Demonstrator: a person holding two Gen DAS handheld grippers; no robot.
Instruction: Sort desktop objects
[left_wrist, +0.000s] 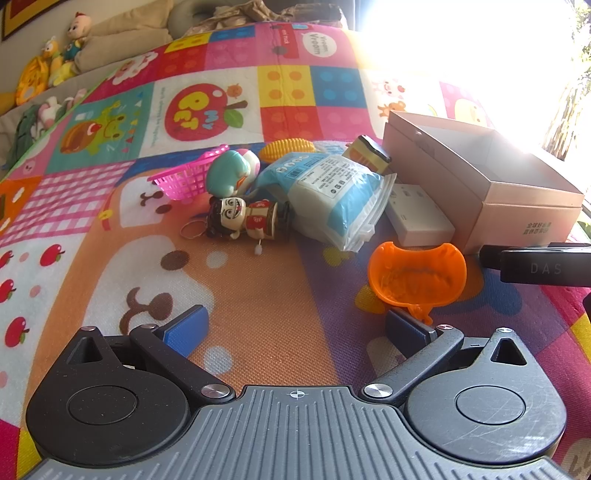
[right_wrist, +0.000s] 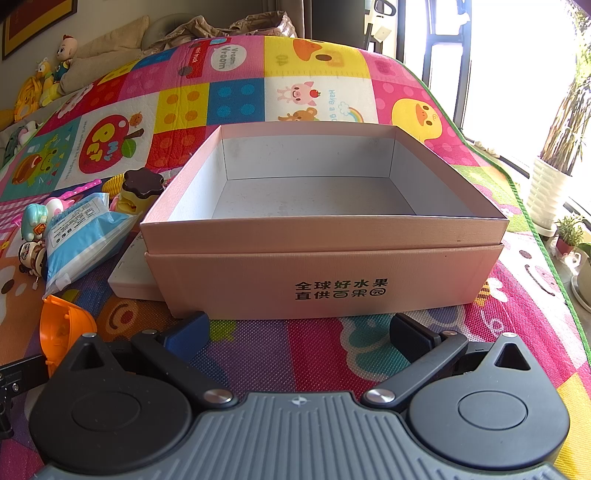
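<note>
Since the pink cardboard box (right_wrist: 325, 229) on the right holds nothing on its pale grey floor, the sorting looks barely begun, if begun at all: every object lies out on the quilted, bright-printed play mat (left_wrist: 110, 206). Farthest left is a pink plastic basket (left_wrist: 183, 181) with a latticed wall, tipped on its side; just beside it a glossy teal and white rounded toy (left_wrist: 229, 173), and nearer, a small painted figurine (left_wrist: 245, 218) lying flat with a wire ring at its head. Behind them a ribbed yellow corn toy (left_wrist: 286, 149) peeps out. A soft, crinkled blue and white packet (left_wrist: 328, 195) leans across the middle, with a yellow pudding-shaped toy (right_wrist: 142, 190) capped in dark brown beyond it and a smooth white flat block (left_wrist: 417, 214) touching the box's left wall. Nearest, an orange plastic shell (left_wrist: 417, 277) sits hollow-side up. Both the left gripper (left_wrist: 295, 328) and right gripper (right_wrist: 297, 332) hang spread wide, empty, above the mat.
</note>
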